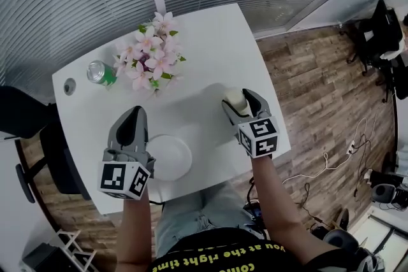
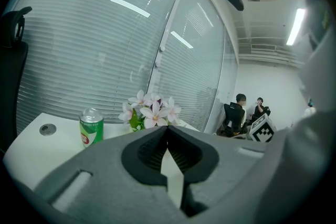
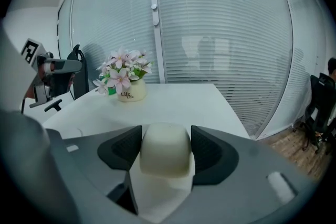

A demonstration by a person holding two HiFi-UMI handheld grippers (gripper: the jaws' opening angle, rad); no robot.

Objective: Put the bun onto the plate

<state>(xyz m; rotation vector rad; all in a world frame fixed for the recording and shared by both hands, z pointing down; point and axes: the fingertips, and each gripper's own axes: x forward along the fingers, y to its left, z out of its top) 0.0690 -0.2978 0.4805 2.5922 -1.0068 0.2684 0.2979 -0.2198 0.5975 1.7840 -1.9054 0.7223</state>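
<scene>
A pale, cream-coloured bun [image 3: 165, 148] sits squeezed between the two dark pads of my right gripper [image 3: 166, 147], which is shut on it. From the head view the bun [image 1: 233, 99] and right gripper [image 1: 240, 100] are over the table's right part, near its right edge. The white round plate [image 1: 173, 158] lies on the table near the front edge, to the left of the bun. My left gripper [image 1: 134, 113] hovers at the plate's left rim and covers part of it. Its jaws are shut with nothing between them [image 2: 168, 130].
A pot of pink flowers [image 1: 153, 58] and a green can [image 1: 101, 73] stand at the back left of the white table [image 1: 210, 41]. A round cable hole [image 1: 69, 86] is at the far left. A black chair [image 1: 29, 121] stands beside the table's left edge.
</scene>
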